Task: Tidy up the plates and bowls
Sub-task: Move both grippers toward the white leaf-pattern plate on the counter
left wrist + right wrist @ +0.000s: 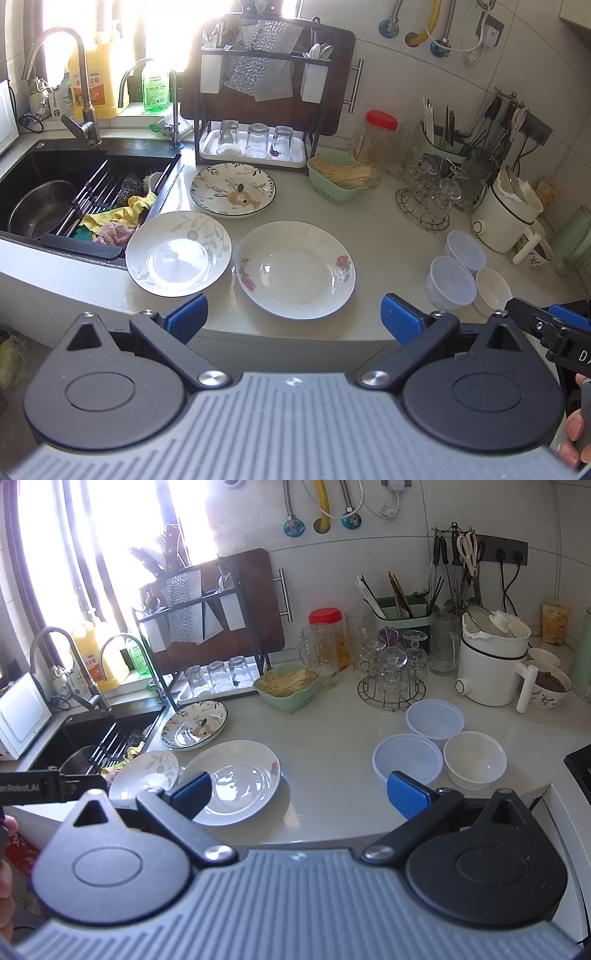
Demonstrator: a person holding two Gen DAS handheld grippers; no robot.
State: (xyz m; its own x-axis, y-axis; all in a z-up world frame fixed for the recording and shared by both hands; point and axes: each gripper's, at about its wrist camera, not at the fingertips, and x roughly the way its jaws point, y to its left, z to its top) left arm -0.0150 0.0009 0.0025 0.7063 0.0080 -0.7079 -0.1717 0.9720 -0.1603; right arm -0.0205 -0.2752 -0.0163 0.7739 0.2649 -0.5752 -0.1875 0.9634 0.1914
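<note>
Both claws hang just short of the near edge of the worktop (388, 236), and nothing is yet gathered. The left claw (293, 317) is spread wide and empty, facing the rose plate (295, 269); the right claw (299, 794) is equally wide and empty, aimed at the bare worktop between that plate and the bowls.

Three plates lie separately: the rose plate nearest, the leaf plate (178, 253) just to its left by the sink (22, 173), and the dark-rimmed floral plate (232, 189) farther back. Well to the right sit two translucent plastic bowls (407, 760) and a white ceramic bowl (474, 758), close together.

The step in hand looks like a first pick, probably the rose plate. To do it well, a claw should come in low and catch the near rim, one finger over the lip and one under, then lift level so the plate does not swing. The leaf plate's rim seems almost to touch the rose plate, so a straight lift is safer than a slide. Stacking onto the leaf plate or the floral plate would suit; the bowls could then nest, plastic together.
</note>
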